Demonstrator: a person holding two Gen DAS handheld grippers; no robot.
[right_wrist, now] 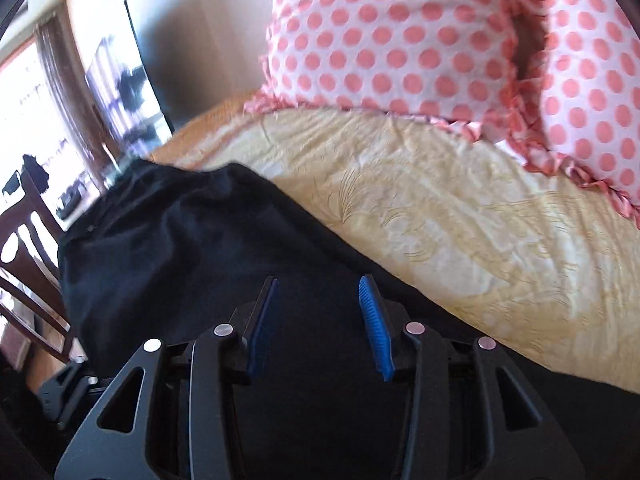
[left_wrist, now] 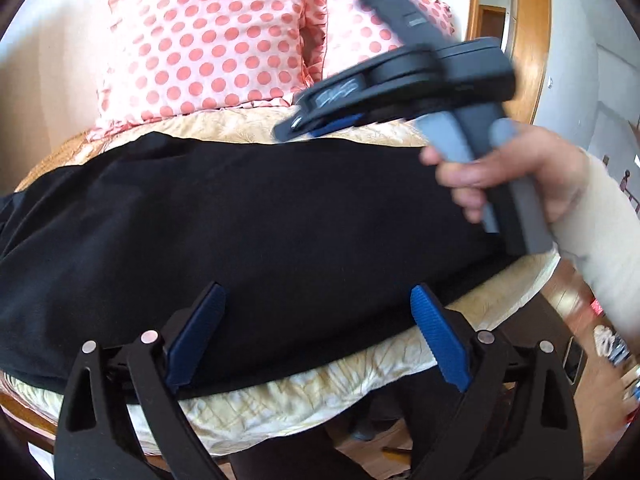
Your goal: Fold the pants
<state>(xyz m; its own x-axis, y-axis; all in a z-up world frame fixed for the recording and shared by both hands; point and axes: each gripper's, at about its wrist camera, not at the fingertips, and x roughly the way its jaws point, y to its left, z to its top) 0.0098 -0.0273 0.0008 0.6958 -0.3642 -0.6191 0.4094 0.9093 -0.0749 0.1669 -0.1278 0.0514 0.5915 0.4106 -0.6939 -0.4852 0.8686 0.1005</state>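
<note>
Black pants (left_wrist: 248,232) lie flat across the bed, running left to right in the left wrist view. They also show in the right wrist view (right_wrist: 192,248), reaching the bed's left edge. My left gripper (left_wrist: 318,294) is open and empty, hovering over the near edge of the pants. My right gripper (right_wrist: 320,284) is open and empty above the pants. In the left wrist view the right gripper (left_wrist: 304,124) appears tilted over the pants' far edge, held by a hand (left_wrist: 512,176).
The pants rest on a cream bedspread (right_wrist: 460,216), also seen in the left wrist view (left_wrist: 280,404). Pink polka-dot pillows (left_wrist: 208,40) stand at the head of the bed, also in the right wrist view (right_wrist: 392,40). A dark wooden chair (right_wrist: 28,248) stands left of the bed.
</note>
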